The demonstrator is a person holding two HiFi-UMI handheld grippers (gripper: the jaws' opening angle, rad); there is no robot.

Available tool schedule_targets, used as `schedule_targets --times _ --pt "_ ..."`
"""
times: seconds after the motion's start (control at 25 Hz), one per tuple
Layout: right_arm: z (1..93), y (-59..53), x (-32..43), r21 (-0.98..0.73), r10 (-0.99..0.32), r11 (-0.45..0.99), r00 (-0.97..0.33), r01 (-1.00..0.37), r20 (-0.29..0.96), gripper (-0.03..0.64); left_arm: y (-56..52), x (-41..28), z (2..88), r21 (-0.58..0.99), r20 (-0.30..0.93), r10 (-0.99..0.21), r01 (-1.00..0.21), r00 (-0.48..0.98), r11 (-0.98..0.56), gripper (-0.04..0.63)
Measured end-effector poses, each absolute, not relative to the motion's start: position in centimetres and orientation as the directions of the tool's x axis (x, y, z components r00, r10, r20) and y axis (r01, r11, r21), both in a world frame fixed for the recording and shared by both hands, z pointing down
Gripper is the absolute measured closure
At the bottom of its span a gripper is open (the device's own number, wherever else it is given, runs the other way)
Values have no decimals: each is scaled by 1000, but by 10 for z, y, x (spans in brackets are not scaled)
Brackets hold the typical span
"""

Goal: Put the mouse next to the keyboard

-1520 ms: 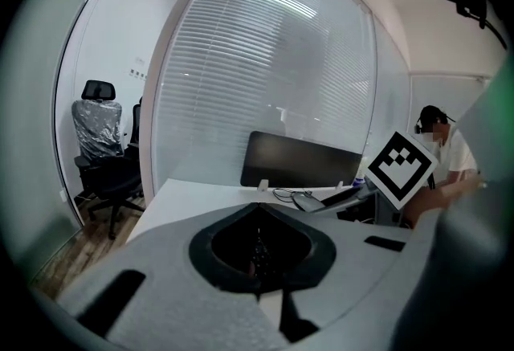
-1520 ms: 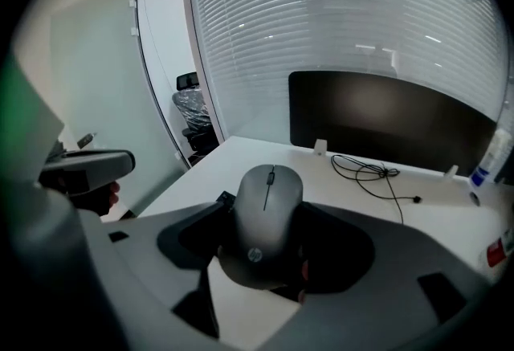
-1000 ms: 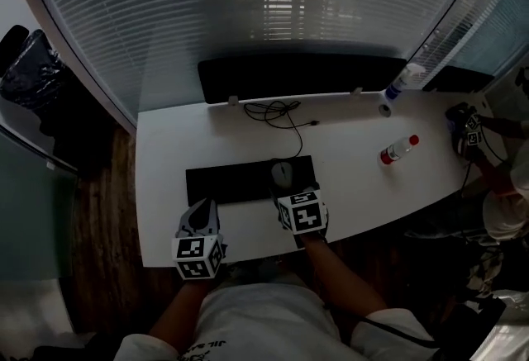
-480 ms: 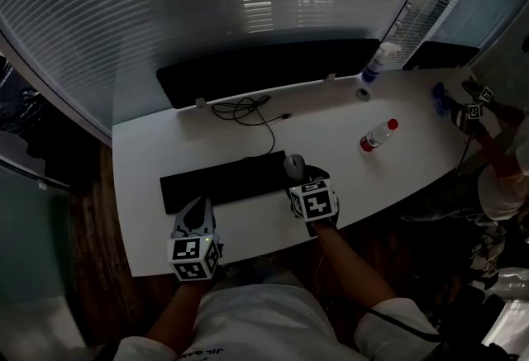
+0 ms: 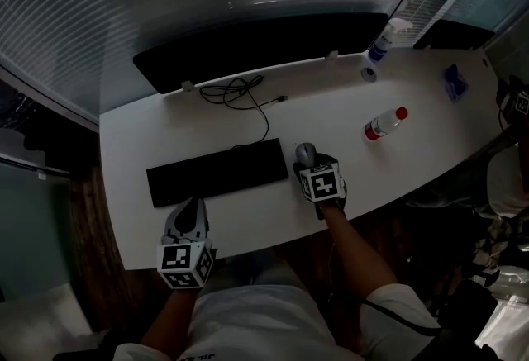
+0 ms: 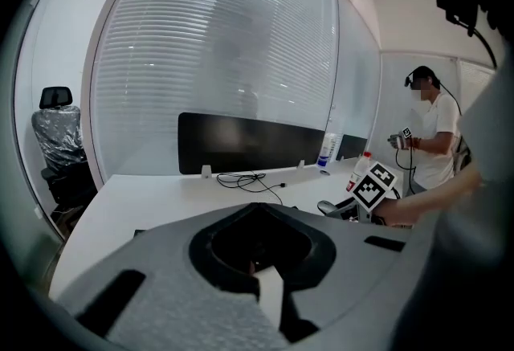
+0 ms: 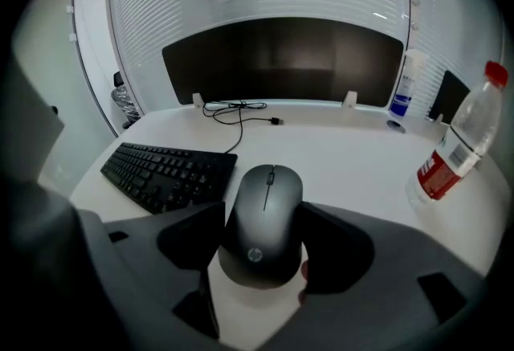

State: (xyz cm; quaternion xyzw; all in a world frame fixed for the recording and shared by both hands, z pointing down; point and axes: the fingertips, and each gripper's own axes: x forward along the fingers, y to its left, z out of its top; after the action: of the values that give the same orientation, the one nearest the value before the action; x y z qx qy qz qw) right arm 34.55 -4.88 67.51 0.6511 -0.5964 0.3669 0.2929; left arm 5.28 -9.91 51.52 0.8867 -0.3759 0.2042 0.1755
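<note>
A dark grey mouse sits between the jaws of my right gripper, which is shut on its two sides. It is just off the right end of the black keyboard, low at the white desk. Whether the mouse rests on the desk I cannot tell. My left gripper hangs at the desk's front edge below the keyboard's left half, jaws together, nothing in them.
A dark monitor stands at the back with a coiled cable in front. A red-capped water bottle lies right of the mouse. A spray bottle stands back right. Another person holds grippers at the desk's right end.
My right gripper has carried the mouse off the keyboard's right end and down to the desk beside it. My left gripper has drifted left along the front edge.
</note>
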Motion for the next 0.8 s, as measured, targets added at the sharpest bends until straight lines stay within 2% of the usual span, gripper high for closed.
schedule_targets --times 0.32,0.8 --pt "711 -47 362 -89 -535 -151 6 -985 845 318 -101 60 524 148 522 -583 -739 623 -657 591" --pt "718 -47 363 -89 -543 -113 -14 -990 840 316 -107 73 515 138 508 -587 -733 630 -666 591"
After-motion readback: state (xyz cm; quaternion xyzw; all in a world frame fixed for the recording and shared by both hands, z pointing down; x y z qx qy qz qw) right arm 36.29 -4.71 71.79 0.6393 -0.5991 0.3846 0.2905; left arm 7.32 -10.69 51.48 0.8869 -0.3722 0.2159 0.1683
